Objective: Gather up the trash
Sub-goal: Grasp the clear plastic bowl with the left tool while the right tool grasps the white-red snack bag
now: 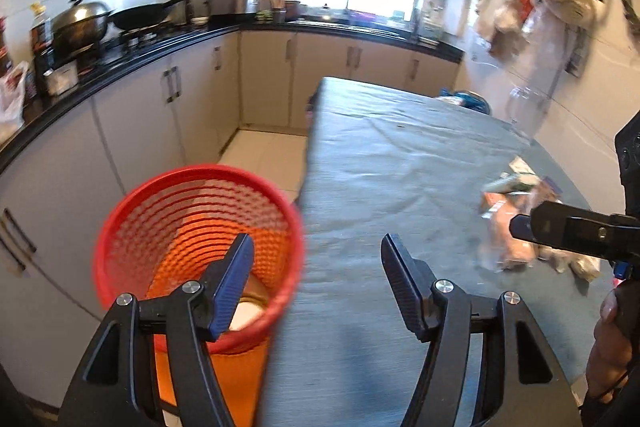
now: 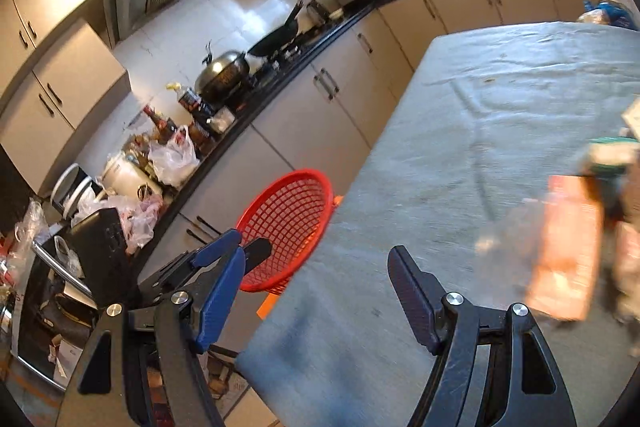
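Note:
A red mesh basket (image 1: 196, 227) (image 2: 288, 223) stands on the floor against the left edge of the grey-clothed table (image 1: 400, 167) (image 2: 480, 107). A blurred pile of wrappers and packets (image 1: 516, 227) (image 2: 568, 247), orange and pale, lies on the cloth at the right. My left gripper (image 1: 316, 255) is open and holds nothing, with one finger over the basket's mouth and the other over the table edge. My right gripper (image 2: 316, 263) is open too, above the cloth and left of the pile. In the left wrist view the right gripper (image 1: 524, 229) reaches in over the pile.
A black counter (image 1: 120, 63) with a wok, a pan, bottles and plastic bags runs along the left wall, with cupboards below. Bags hang on the right wall (image 1: 532, 7). A person's hand (image 1: 612, 343) grips the right tool. The left gripper (image 2: 240, 247) shows beside the basket.

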A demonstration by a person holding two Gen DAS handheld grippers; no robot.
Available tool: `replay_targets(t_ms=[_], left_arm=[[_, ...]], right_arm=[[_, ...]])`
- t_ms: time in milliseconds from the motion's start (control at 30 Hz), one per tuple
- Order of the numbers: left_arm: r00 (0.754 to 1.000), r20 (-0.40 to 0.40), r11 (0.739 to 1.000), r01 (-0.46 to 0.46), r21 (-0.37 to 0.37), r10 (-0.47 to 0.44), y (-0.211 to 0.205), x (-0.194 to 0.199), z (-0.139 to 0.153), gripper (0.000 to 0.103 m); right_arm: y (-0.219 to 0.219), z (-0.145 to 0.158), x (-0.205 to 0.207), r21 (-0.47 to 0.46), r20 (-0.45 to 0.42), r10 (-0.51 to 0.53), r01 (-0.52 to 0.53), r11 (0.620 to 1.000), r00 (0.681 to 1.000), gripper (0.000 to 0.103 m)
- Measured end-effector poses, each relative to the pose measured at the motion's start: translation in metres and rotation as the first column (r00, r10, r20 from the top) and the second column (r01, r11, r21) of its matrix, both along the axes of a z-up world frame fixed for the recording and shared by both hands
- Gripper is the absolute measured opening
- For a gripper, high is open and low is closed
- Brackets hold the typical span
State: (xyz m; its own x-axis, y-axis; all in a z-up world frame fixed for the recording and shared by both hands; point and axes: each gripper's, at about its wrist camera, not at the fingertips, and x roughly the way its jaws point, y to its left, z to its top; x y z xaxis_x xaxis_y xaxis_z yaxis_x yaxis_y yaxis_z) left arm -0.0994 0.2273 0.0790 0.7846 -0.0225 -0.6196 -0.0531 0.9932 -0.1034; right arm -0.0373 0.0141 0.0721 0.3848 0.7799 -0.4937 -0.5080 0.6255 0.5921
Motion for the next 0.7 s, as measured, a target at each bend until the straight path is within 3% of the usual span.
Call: replay_targets(t_ms=[233,433,633,700], left_arm=[[0.99,-0.005,0.989,0.143,-0.032,-0.143,-0.067,0.019,0.007,0.065],[0.969,-0.014,0.968,0.244,-0.051,-0.245,-0.118,0.035,0.007,0.065],[0.953,-0.028,0.953,0.303,0.026,-0.302,-0.166,0.044,0.006,0.065],[0.955,-0.036,0.951,0.297,0.082,-0.295,-0.178,0.048,0.002,0.057]], right_arm=[[-0.094,0.005,-0.016,0.002,0.044,-0.179,0.179,0.984,0.983,0.078],[-0.168,-0.004,-0.016,-0.017,0.003,-0.372,0.372,0.928,0.928,0.078],[-0.213,-0.013,-0.019,-0.077,0.013,-0.502,0.501,0.862,0.865,0.078],[-0.223,-0.016,-0.02,-0.096,0.017,-0.527,0.526,0.845,0.85,0.078]])
